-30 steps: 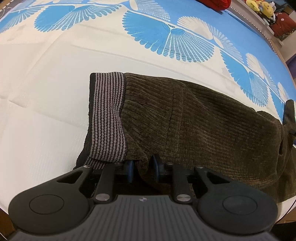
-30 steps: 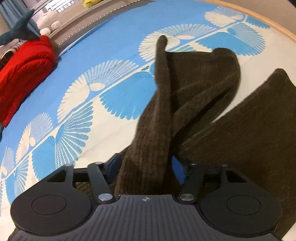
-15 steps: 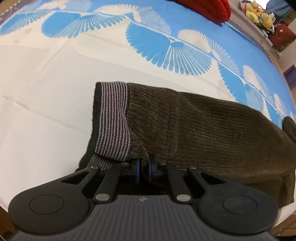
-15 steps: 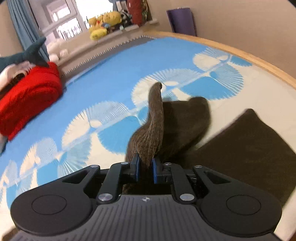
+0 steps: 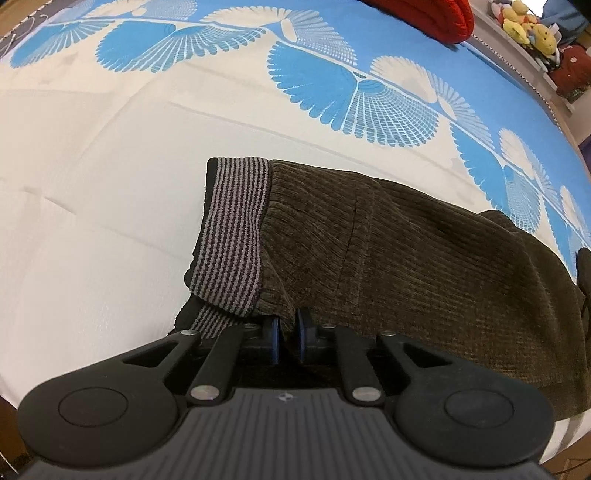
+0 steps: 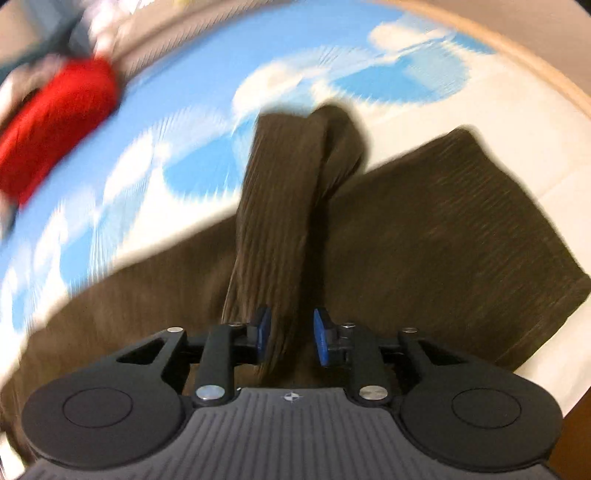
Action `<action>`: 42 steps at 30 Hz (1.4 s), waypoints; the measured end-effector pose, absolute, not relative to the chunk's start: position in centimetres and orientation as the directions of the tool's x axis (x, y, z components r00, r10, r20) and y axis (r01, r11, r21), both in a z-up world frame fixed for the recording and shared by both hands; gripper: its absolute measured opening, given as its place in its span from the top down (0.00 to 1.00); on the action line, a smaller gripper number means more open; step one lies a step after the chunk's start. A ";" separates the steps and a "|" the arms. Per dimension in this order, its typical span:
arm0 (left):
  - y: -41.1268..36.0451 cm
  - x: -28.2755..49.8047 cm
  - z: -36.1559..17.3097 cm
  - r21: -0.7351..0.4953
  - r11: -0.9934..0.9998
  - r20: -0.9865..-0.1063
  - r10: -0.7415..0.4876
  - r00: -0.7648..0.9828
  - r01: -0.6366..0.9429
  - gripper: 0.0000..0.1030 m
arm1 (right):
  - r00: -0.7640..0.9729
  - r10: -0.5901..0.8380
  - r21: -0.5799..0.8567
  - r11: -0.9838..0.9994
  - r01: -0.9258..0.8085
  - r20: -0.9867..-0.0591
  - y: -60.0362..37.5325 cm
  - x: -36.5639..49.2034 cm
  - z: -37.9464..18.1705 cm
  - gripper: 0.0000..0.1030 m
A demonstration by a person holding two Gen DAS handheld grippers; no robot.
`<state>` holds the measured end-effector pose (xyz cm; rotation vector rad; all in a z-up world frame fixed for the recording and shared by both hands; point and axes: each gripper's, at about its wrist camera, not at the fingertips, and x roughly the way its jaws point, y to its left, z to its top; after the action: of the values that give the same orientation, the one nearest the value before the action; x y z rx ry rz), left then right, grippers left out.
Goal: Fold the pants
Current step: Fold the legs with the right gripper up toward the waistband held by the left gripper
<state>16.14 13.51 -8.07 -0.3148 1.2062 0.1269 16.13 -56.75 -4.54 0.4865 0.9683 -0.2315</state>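
Dark brown ribbed corduroy pants (image 5: 424, 266) lie flat on the cream bedspread with blue fan patterns (image 5: 110, 184), their grey-and-black striped waistband (image 5: 232, 236) at the pants' left end. The left gripper (image 5: 287, 338) sits at the pants' near edge just right of the waistband, its jaws opening slightly (fabric between the blue pads). A red knitted item (image 5: 428, 16) lies far beyond the pants.

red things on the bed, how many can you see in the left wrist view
1: a red knitted bundle at the top edge, on the blue part of the bed cover, beyond the brown pants. More may lie outside the view.
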 end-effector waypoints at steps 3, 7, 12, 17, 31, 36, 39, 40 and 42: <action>13.1 16.5 -8.2 -0.159 0.953 -0.935 -0.062 0.348 -0.259 0.88 | 0.644 -0.030 0.367 0.802 0.472 -0.764 -59.5 15.0 -3.9 0.68; 12.7 17.1 -8.6 -0.137 0.959 -0.941 -0.048 0.335 -0.247 0.88 | 0.691 -0.038 0.438 0.747 0.500 -0.722 -61.3 15.0 -4.7 0.63; 12.4 17.6 -9.0 -0.119 0.964 -0.945 -0.038 0.324 -0.236 0.88 | 0.700 -0.028 0.430 0.772 0.468 -0.713 -60.5 17.4 -6.0 0.52; 12.1 17.7 -9.2 -0.110 0.967 -0.946 -0.031 0.321 -0.230 0.88 | 0.652 0.007 0.397 0.798 0.454 -0.759 -59.2 20.2 -7.8 0.50; 13.0 16.1 -7.5 -0.185 0.962 -0.904 -0.088 0.419 -0.199 0.94 | 0.793 -0.183 0.399 0.785 0.474 -0.581 -58.1 17.9 -1.4 0.98; 14.1 14.2 -5.5 -0.275 0.942 -0.863 -0.154 0.481 -0.192 0.94 | 0.755 -0.327 0.369 0.720 0.589 -0.568 -59.6 11.6 1.0 0.98; 14.8 13.5 -6.0 -0.251 0.945 -0.890 -0.141 0.434 -0.209 0.94 | 0.604 -0.296 0.292 0.667 0.686 -0.740 -61.0 10.0 -1.4 0.98; 15.2 13.5 -6.3 -0.254 0.942 -0.897 -0.145 0.417 -0.221 0.94 | 0.535 -0.253 0.273 0.643 0.716 -0.806 -61.7 9.7 -3.0 0.98; 16.0 13.6 -6.9 -0.283 0.930 -0.903 -0.175 0.393 -0.236 0.93 | 0.417 -0.136 0.274 0.571 0.774 -0.899 -63.3 8.6 -6.5 0.97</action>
<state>13.60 16.04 -6.86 -0.3985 1.1753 0.0405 8.64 -63.28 -6.51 0.7716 0.9786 -0.6479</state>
